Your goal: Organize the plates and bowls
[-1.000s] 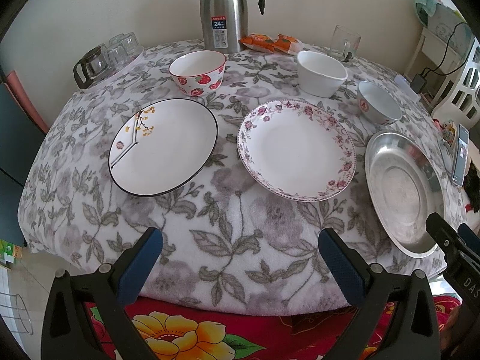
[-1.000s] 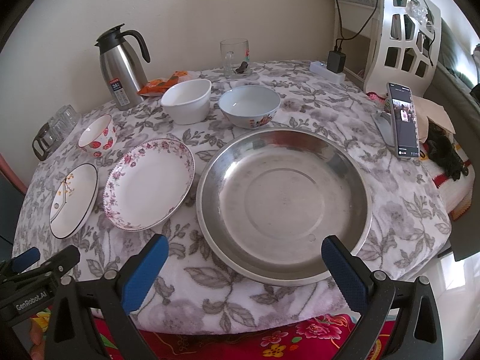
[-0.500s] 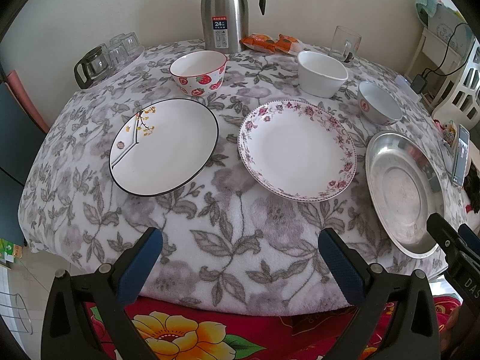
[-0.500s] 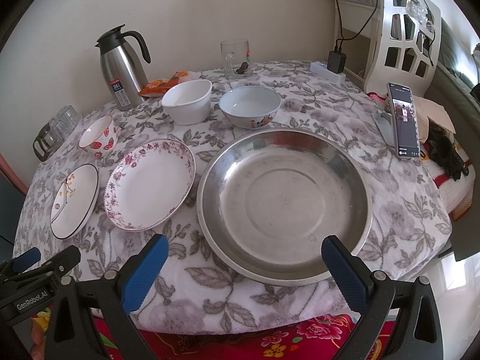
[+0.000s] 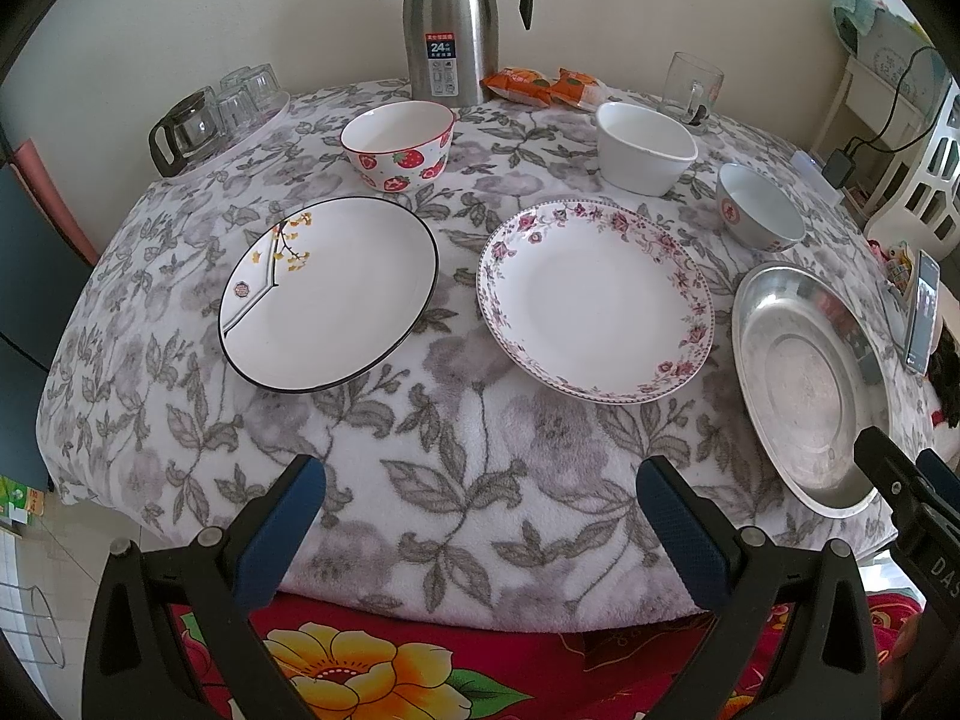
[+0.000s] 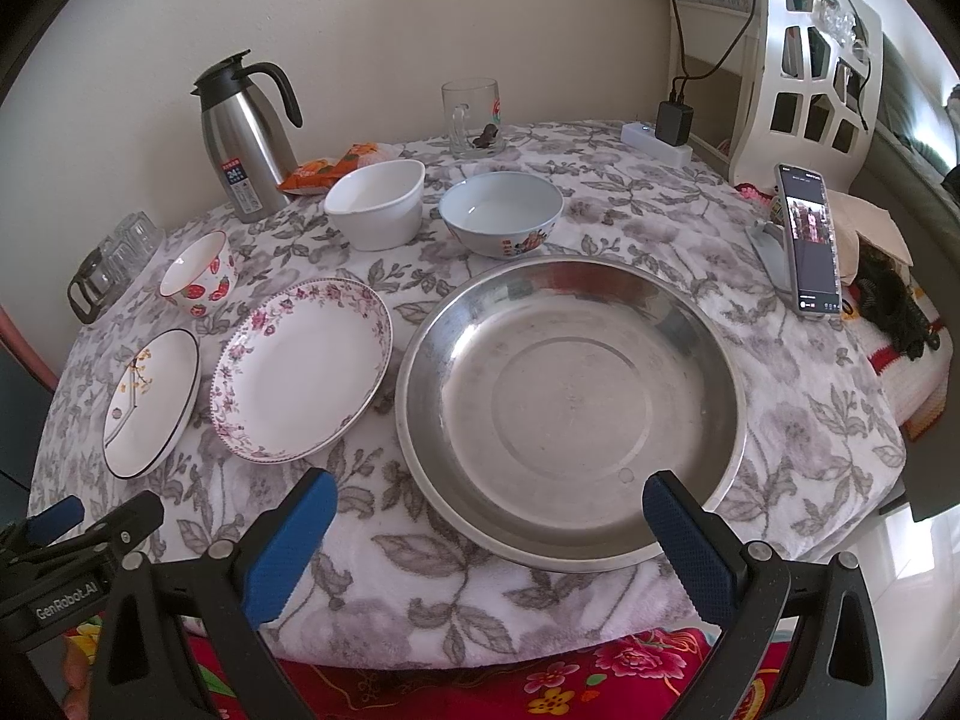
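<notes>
Both sets of fingers point(image 5: 480, 516) point(image 6: 489, 519) released, empty. Steel basin point(image 6: 570, 414) sits just ahead of my right fingers; flowered plate point(image 5: 594, 300) ahead of my left ones (bowls farther back). I'd pinch rims squarely, lift level.

The left gripper point(image 5: 480, 516) fills the bottom of the left wrist view. Its two blue-padded fingers point(image 5: 282, 531) are spread wide apart, one at lower left and one at lower right, with nothing between them. It also shows at the lower left edge of the right wrist view point(image 6: 78, 519) as a dark body with a blue tip.

The right gripper point(image 6: 489, 531) sits along the bottom of the right wrist view, its blue-padded fingers point(image 6: 690, 546) likewise spread wide and holding nothing. Part of it shows at the lower right edge of the left wrist view point(image 5: 900, 480).
</notes>
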A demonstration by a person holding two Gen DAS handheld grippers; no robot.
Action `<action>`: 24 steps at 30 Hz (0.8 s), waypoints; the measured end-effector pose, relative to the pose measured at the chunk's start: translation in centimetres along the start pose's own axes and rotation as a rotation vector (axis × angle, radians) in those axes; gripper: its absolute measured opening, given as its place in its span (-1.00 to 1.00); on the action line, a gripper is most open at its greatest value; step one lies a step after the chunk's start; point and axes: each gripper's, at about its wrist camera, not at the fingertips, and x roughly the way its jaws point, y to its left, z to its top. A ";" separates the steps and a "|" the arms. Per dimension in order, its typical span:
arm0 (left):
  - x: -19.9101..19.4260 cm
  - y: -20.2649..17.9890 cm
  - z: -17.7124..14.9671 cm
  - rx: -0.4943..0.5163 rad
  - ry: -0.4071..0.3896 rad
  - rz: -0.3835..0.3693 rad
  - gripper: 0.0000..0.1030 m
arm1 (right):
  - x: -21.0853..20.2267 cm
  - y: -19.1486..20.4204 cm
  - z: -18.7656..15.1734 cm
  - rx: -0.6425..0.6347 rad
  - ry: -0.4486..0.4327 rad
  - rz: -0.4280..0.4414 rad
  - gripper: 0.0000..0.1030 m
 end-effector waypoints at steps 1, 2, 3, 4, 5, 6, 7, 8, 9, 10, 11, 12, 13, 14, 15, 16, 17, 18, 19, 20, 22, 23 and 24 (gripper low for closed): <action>0.0 0.0 0.0 -0.001 0.001 -0.001 1.00 | 0.0 0.0 0.0 0.000 0.000 0.000 1.00; 0.1 0.1 0.0 -0.003 0.003 -0.001 1.00 | 0.0 0.0 0.0 0.000 0.000 0.001 1.00; 0.2 0.2 0.0 -0.003 0.006 -0.001 1.00 | 0.0 -0.1 0.0 0.000 0.000 0.001 1.00; 0.3 0.3 0.0 -0.004 0.008 -0.001 1.00 | 0.0 -0.1 0.0 0.000 0.000 0.001 1.00; 0.3 0.5 0.0 -0.008 0.009 0.000 1.00 | 0.0 -0.2 0.0 0.001 0.000 0.001 1.00; 0.3 0.6 -0.1 -0.009 0.009 0.000 1.00 | 0.0 -0.1 0.0 0.001 0.000 0.001 1.00; 0.3 0.6 -0.1 -0.009 0.008 0.000 1.00 | 0.0 -0.1 0.0 0.001 0.000 0.001 1.00; 0.3 0.6 0.0 -0.009 0.009 -0.002 1.00 | 0.0 -0.2 0.0 0.002 0.000 0.001 1.00; 0.4 0.6 0.0 -0.009 0.010 -0.002 1.00 | 0.0 -0.2 0.0 0.003 0.000 0.001 1.00; 0.4 0.7 0.0 -0.009 0.012 -0.002 1.00 | 0.0 -0.1 0.0 0.003 0.000 0.002 1.00; 0.5 0.6 0.0 -0.011 0.014 -0.001 1.00 | 0.0 0.1 0.1 0.004 0.000 0.002 1.00; 0.6 0.6 0.0 -0.013 0.017 -0.001 1.00 | 0.0 0.1 0.1 0.005 0.000 0.003 1.00; 0.7 0.6 0.1 -0.014 0.019 0.001 1.00 | 0.0 0.3 0.1 0.007 0.000 0.003 1.00; 0.6 0.3 0.1 -0.014 0.022 0.003 1.00 | 0.0 0.3 0.2 0.009 0.000 0.004 1.00; 0.7 0.3 0.1 -0.014 0.025 0.002 1.00 | 0.1 0.5 0.2 0.011 0.000 0.006 1.00; 0.8 0.3 0.1 -0.016 0.029 -0.004 1.00 | 0.1 0.3 0.2 0.010 -0.001 0.006 1.00; 0.8 0.3 0.2 -0.021 0.032 -0.005 1.00 | 0.1 0.4 0.2 0.014 -0.003 0.013 1.00; 0.9 0.2 0.4 -0.027 0.036 -0.004 1.00 | 0.1 0.2 0.3 0.020 -0.006 0.021 1.00; 1.0 0.1 0.6 -0.030 0.039 -0.006 1.00 | 0.1 0.1 0.5 0.029 -0.011 0.030 1.00; 1.1 0.0 0.7 -0.029 0.040 -0.012 1.00 | 0.2 -0.1 0.7 0.041 -0.019 0.036 1.00; 0.9 -0.6 1.4 -0.020 0.033 -0.060 1.00 | 0.0 -1.5 1.1 0.067 -0.046 0.042 1.00; 0.8 -1.0 1.7 -0.014 0.026 -0.080 1.00 | -0.1 -2.0 1.4 0.085 -0.065 0.039 1.00; 0.7 -1.4 2.0 -0.003 0.016 -0.106 1.00 | -0.2 -2.6 1.6 0.101 -0.080 0.034 1.00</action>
